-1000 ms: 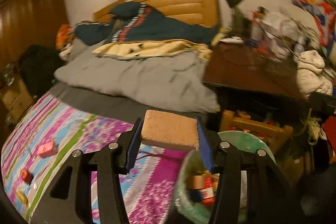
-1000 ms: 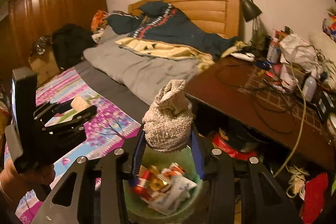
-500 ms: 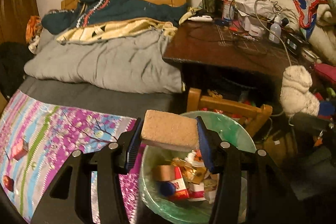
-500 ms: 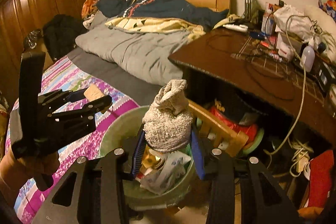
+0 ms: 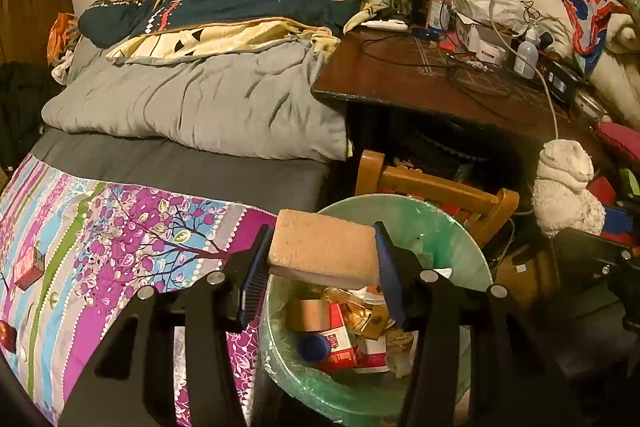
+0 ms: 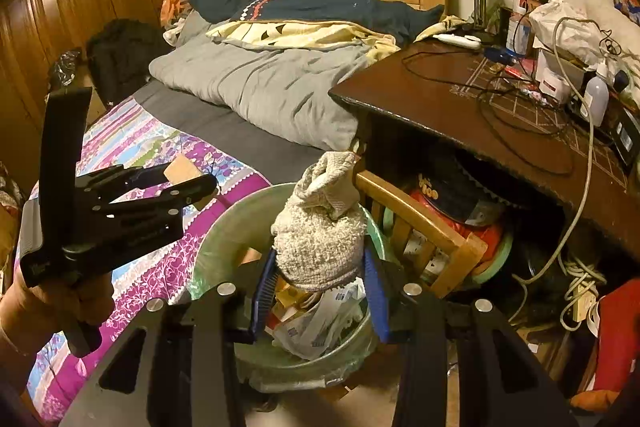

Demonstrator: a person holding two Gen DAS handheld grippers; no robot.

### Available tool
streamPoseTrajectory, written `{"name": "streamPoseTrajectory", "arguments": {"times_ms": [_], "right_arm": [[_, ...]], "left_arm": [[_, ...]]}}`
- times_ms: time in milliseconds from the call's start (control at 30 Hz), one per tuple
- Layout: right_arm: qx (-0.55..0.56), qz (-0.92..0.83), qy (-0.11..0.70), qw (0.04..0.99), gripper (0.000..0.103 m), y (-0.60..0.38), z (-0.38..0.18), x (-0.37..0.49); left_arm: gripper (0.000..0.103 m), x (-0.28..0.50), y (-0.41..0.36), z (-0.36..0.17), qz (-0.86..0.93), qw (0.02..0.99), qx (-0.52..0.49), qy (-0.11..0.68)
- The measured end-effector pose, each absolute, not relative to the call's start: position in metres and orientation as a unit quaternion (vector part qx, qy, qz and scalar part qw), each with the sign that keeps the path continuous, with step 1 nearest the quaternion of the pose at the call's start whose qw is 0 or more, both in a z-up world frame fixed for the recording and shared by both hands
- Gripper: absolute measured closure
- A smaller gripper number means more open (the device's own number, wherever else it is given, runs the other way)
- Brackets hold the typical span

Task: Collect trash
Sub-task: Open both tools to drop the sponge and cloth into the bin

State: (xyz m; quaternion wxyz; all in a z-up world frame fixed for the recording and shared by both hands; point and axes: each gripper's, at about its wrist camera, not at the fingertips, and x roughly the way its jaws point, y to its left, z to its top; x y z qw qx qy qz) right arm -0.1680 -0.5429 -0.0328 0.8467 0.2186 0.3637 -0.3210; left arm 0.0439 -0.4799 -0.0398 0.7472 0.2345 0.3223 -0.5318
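My left gripper is shut on a tan sponge and holds it over the near left rim of a green bin lined with a bag and holding trash. My right gripper is shut on a bunched grey-white sock and holds it above the same bin. The sock also shows at the right in the left wrist view. The left gripper with the sponge shows at the left in the right wrist view.
A bed with a purple floral sheet lies left of the bin, with small red items on it. A wooden chair stands behind the bin. A dark cluttered desk with cables is at the right.
Both grippers have moved in toward the bin, and it now sits larger and closer below them. Each still holds its item.
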Motion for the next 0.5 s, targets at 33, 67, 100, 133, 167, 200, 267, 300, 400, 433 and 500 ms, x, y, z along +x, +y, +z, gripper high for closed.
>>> {"name": "streamPoseTrajectory", "arguments": {"times_ms": [33, 67, 100, 133, 167, 200, 267, 300, 400, 433, 500], "right_arm": [[0.219, -0.319, 0.363, 0.848, 0.062, -0.542, -0.032, -0.168], [0.221, -0.313, 0.358, 0.851, 0.062, -0.542, -0.032, -0.166], [0.22, -0.311, 0.357, 0.853, 0.062, -0.543, -0.031, -0.165], [0.217, -0.309, 0.357, 0.854, 0.059, -0.544, -0.031, -0.164], [0.213, -0.302, 0.359, 0.857, 0.054, -0.545, -0.033, -0.161], [0.21, -0.304, 0.363, 0.855, 0.038, -0.547, -0.034, -0.16], [0.207, -0.313, 0.357, 0.855, 0.031, -0.547, -0.036, -0.163], [0.208, -0.312, 0.36, 0.854, 0.032, -0.548, -0.038, -0.163], [0.21, -0.317, 0.367, 0.849, 0.032, -0.549, -0.043, -0.167], [0.212, -0.318, 0.368, 0.848, 0.032, -0.548, -0.045, -0.168], [0.208, -0.322, 0.371, 0.846, 0.033, -0.545, -0.047, -0.172]], "left_arm": [[0.054, 0.044, -0.48, -0.039, -0.534, 0.746, 0.231, 0.324], [0.054, 0.044, -0.48, -0.039, -0.536, 0.745, 0.228, 0.325], [0.054, 0.044, -0.481, -0.038, -0.537, 0.744, 0.225, 0.326], [0.054, 0.044, -0.482, -0.038, -0.538, 0.745, 0.225, 0.325], [0.053, 0.044, -0.482, -0.038, -0.54, 0.745, 0.225, 0.322], [0.039, 0.044, -0.482, -0.039, -0.541, 0.744, 0.227, 0.319], [0.014, 0.046, -0.481, -0.043, -0.541, 0.742, 0.227, 0.324], [0.015, 0.047, -0.479, -0.045, -0.546, 0.739, 0.223, 0.326], [0.015, 0.045, -0.478, -0.048, -0.545, 0.739, 0.226, 0.327], [0.015, 0.044, -0.478, -0.048, -0.544, 0.74, 0.227, 0.324], [0.015, 0.042, -0.476, -0.048, -0.545, 0.74, 0.225, 0.323]]}}
